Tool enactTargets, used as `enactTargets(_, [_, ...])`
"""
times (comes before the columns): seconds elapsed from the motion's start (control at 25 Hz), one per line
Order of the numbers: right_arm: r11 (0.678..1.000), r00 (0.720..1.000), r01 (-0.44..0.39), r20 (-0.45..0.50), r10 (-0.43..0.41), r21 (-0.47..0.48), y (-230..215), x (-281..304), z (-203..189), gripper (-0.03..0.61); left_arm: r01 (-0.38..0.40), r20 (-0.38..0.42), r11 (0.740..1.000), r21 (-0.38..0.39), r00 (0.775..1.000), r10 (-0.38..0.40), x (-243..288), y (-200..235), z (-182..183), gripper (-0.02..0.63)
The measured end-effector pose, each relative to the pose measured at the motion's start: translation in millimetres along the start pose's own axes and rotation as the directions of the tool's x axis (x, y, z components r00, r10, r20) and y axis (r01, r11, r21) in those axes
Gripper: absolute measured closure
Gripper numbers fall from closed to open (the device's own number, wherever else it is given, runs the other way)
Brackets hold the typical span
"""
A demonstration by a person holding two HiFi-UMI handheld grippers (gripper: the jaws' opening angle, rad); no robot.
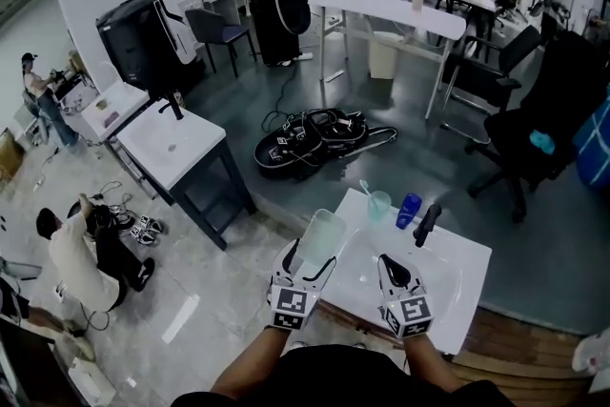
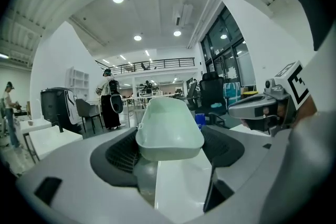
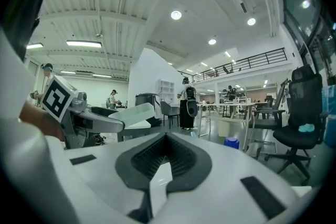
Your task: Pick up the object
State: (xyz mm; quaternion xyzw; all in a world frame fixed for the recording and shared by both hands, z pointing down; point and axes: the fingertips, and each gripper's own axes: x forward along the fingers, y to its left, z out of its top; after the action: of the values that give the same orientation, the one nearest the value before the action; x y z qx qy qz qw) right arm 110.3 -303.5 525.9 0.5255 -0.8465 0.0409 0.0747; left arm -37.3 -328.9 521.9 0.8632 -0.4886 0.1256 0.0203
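A pale green translucent tub is held above the left edge of the white washbasin. My left gripper is shut on it. In the left gripper view the tub fills the gap between both dark pads, its open mouth facing away. My right gripper hovers over the basin's front with its jaws together and nothing in them. In the right gripper view the right gripper's pads meet, and the tub shows at left in the left gripper.
At the basin's far rim stand a black tap, a green cup with a toothbrush, and a blue cup. A second washstand stands to the left, a crouching person beyond it. Black bags lie on the floor ahead.
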Motion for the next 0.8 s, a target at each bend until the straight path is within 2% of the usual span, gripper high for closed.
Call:
enactTargets(0.32, [0.999, 0.999, -0.038, 0.011, 0.038, -0.032, 9.8, 4.5, -1.3, 0.561, -0.015, -0.003, 0.999, -0.034, 1.000, 0.015, -3.9, 6.6, -7.7, 0.219])
enactTargets(0.8, [1.000, 1.000, -0.025, 0.012, 0.025, -0.018, 13.9, 2.1, 5.8, 0.561, 0.004, -0.002, 0.998, -0.055, 1.000, -0.004, -13.2, 1.8, -6.9, 0.219])
